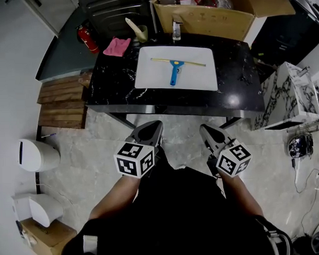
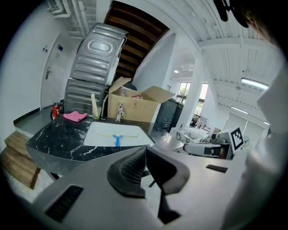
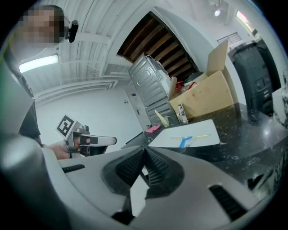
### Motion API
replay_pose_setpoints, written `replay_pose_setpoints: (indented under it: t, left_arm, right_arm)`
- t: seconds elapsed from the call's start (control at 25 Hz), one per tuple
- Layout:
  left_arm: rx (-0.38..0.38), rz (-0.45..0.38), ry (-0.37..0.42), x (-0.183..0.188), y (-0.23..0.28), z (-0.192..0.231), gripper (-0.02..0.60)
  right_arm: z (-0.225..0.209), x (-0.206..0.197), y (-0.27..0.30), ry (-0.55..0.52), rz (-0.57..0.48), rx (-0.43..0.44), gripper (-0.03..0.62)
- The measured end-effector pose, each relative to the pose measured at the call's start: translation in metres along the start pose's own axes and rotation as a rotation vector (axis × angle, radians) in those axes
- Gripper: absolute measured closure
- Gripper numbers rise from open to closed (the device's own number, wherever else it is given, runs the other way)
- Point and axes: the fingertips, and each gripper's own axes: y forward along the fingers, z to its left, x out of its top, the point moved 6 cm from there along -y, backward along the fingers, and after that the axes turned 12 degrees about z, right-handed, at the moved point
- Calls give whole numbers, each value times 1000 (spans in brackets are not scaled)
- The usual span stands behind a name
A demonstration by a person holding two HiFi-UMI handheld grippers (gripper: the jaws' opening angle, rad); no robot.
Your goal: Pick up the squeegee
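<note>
Holding the left gripper (image 1: 149, 131) and the right gripper (image 1: 212, 134) side by side, low in front of the body, both aimed toward the black marble counter (image 1: 111, 87) and short of its near edge. Both pairs of jaws pressed together, pad against pad, nothing pinched in either. Sensible enough at this range, since no grasp looks due yet, though one pair needs spreading before closing in. Straight ahead and well apart from both claws, roughly between their two lines of aim: the squeegee (image 1: 174, 69), lying flat on a white panel (image 1: 147, 80) set into the counter top. Laid with the long blade bar crosswise on the far side and the blue handle pointing back toward the claws, so offering the handle as the obvious place to pinch and the first part to be reached. Beyond the left claw and off to its left, a pink cloth (image 1: 117, 46); farther back past the panel, a tap (image 1: 176, 29) and a cardboard box (image 1: 208, 20). All well clear of the handle, so probably no hindrance to a reach from the near side.
</note>
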Motion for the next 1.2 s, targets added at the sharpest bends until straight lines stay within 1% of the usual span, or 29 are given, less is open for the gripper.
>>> replay_pose_setpoints:
  t: [0.16, 0.32, 0.44, 0.72, 0.88, 1.0, 1.2]
  left_arm:
    - [-11, 4, 10, 18, 18, 20, 565]
    - [-25, -3, 15, 49, 35, 48, 565]
    - [-38, -5, 31, 72, 49, 68, 565]
    - [-71, 37, 68, 106, 74, 118, 565]
    - [-89, 81, 105, 118, 92, 148, 565]
    - [-108, 117, 121, 123, 105, 170, 565]
    - [-157, 151, 142, 133, 122, 200, 565]
  right_arm:
    - [-14, 18, 21, 3, -3, -14, 585]
    - [-23, 48, 46, -15, 20, -42, 585]
    - [-31, 71, 66, -10, 18, -64, 585]
    - [-41, 108, 114, 0, 39, -112, 585]
    - [-52, 116, 148, 49, 72, -131, 585]
    - [-63, 123, 170, 81, 93, -175, 585]
    - [-72, 134, 193, 141, 82, -229, 585]
